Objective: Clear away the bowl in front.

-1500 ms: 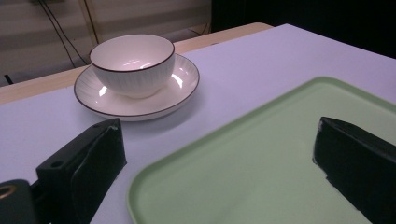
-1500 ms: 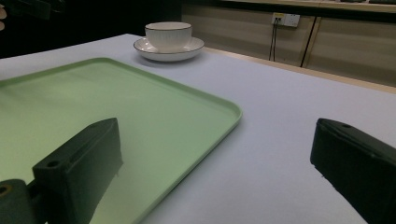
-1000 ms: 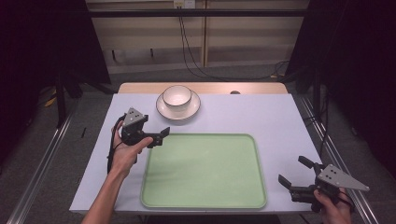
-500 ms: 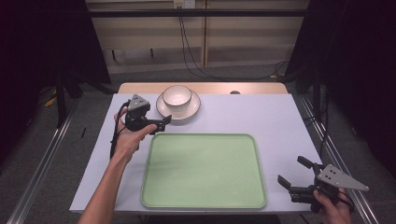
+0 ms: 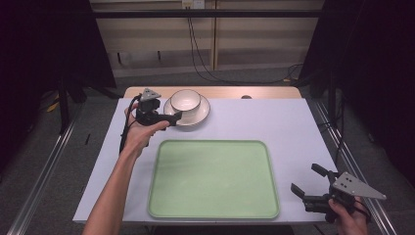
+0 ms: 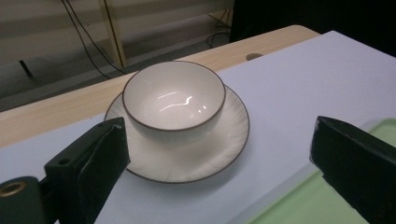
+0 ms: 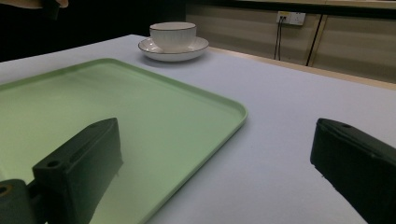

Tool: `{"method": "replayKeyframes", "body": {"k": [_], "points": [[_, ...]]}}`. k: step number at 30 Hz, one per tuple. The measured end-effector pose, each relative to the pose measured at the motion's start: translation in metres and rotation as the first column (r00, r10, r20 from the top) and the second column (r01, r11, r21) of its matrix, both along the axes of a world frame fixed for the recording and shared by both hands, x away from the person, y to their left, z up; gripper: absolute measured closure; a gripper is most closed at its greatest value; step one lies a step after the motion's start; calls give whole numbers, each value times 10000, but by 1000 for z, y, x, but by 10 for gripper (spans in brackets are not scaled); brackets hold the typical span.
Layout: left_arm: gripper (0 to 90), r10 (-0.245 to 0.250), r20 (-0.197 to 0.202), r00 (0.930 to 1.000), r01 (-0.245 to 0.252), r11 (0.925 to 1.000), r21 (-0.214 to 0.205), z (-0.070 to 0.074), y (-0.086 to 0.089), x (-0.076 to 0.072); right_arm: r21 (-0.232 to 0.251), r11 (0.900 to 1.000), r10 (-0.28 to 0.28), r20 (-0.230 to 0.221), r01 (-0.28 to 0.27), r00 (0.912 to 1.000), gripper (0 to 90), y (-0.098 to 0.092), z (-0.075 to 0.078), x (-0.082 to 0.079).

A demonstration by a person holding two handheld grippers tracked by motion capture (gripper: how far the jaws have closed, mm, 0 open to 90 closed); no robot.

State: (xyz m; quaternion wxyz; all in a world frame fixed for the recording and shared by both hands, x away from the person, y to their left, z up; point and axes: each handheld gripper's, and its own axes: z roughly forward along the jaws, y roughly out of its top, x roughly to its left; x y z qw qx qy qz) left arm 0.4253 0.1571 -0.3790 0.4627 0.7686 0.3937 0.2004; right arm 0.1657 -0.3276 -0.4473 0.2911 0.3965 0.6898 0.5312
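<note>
We hold the left tongs (image 5: 175, 117) open at the near edge of the saucer (image 6: 187, 163), its jaws either side of the bowl (image 6: 173, 100) standing on it. Our right tongs (image 5: 306, 182) sit open, well apart, just beside the green tray's (image 5: 254, 205) corner on the surface (image 5: 293, 127).
</note>
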Motion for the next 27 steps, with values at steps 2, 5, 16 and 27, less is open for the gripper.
{"method": "replayKeyframes", "body": {"k": [2,5,16,27], "points": [[46,46,-62,10000,-46,10000,11,1,-1,5,15,10000,29,-23,-29,10000,16,0,0,0],[48,200,-55,9998,-200,9998,26,2,-2,13,48,10000,8,2,-8,10000,16,-1,0,0],[63,432,-441,9981,-409,9979,503,2,-10,38,54,10000,-15,-18,15,10000,12,-1,-1,-1],[73,1059,-684,9920,-1025,9934,518,-7,-12,61,37,9997,232,-16,-232,9997,12,0,-1,-1]]}}
